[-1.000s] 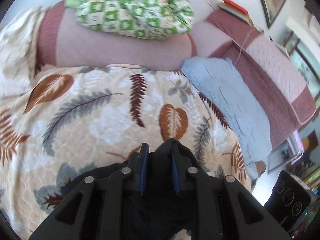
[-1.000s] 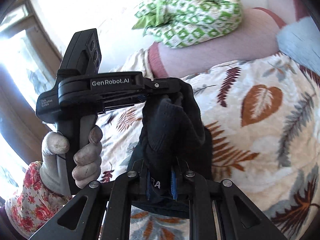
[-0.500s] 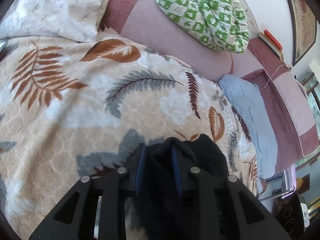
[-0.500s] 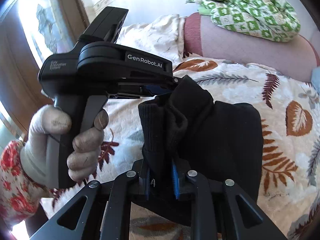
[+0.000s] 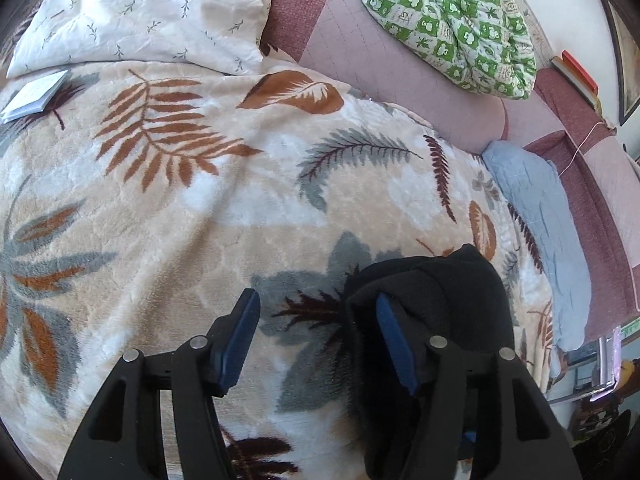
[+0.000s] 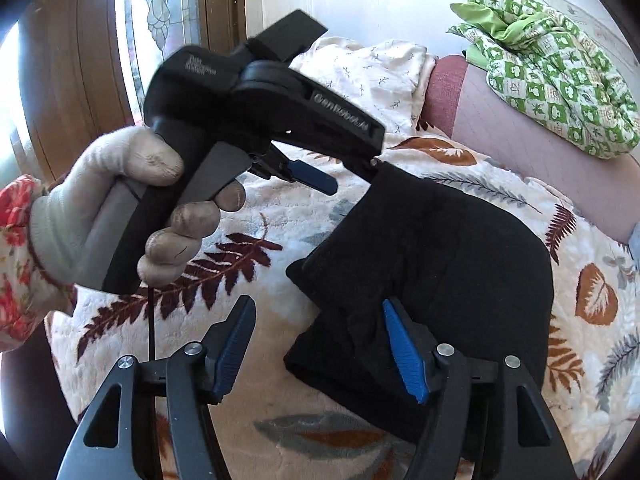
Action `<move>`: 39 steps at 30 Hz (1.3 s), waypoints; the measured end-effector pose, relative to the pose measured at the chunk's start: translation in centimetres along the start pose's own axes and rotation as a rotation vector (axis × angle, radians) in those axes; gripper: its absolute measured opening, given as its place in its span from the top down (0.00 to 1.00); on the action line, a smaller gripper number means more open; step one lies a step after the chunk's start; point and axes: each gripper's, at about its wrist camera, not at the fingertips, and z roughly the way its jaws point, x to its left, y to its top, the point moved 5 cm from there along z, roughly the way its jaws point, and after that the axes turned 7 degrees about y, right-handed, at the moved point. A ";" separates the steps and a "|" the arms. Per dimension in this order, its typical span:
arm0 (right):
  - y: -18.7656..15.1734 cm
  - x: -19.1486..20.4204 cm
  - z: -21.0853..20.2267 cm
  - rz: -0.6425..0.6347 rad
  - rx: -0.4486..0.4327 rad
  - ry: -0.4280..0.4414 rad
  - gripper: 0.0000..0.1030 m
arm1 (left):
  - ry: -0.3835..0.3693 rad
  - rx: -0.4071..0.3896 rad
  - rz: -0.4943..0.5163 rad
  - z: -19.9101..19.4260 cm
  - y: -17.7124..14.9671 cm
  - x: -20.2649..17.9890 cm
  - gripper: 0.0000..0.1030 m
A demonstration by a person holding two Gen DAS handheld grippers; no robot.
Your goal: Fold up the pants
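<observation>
Lying folded on the bed's leaf-print blanket (image 5: 224, 216), the black pants (image 6: 448, 248) sit under both tools. Left hand-held gripper (image 5: 316, 334): jaws just opened, pads apart, cloth bunched against its right pad only, nothing clamped. Right hand-held gripper (image 6: 320, 344): same, jaws just opened, fabric touching its right pad, bare blanket between the pads. A gloved hand (image 6: 132, 208) grips the left tool's handle.

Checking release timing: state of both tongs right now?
Left tongs: open, jaws just widened; black pants lie against one pad, not gripped.
Right tongs: open, jaws just widened; pants on the blanket, not gripped.
</observation>
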 end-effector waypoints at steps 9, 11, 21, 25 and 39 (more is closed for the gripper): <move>1.0 -6.4 -6.7 0.217 -0.125 -0.057 0.32 | 0.093 0.056 0.018 0.0 -1.9 2.9 0.41; 1.1 -8.1 -7.0 0.264 -0.128 -0.090 0.31 | 0.089 0.051 -0.022 -0.8 -2.4 4.0 0.41; 0.1 -11.4 -7.4 0.377 -0.150 -0.141 0.31 | -0.059 -0.132 0.022 -5.6 0.7 -3.6 0.40; -0.5 -11.1 -6.6 0.381 -0.128 -0.132 0.31 | -0.040 -0.097 0.116 -3.2 0.7 -7.8 0.39; -2.4 -10.6 -3.5 0.371 -0.053 -0.122 0.27 | -0.015 -0.008 -0.042 2.3 -1.6 -4.7 0.25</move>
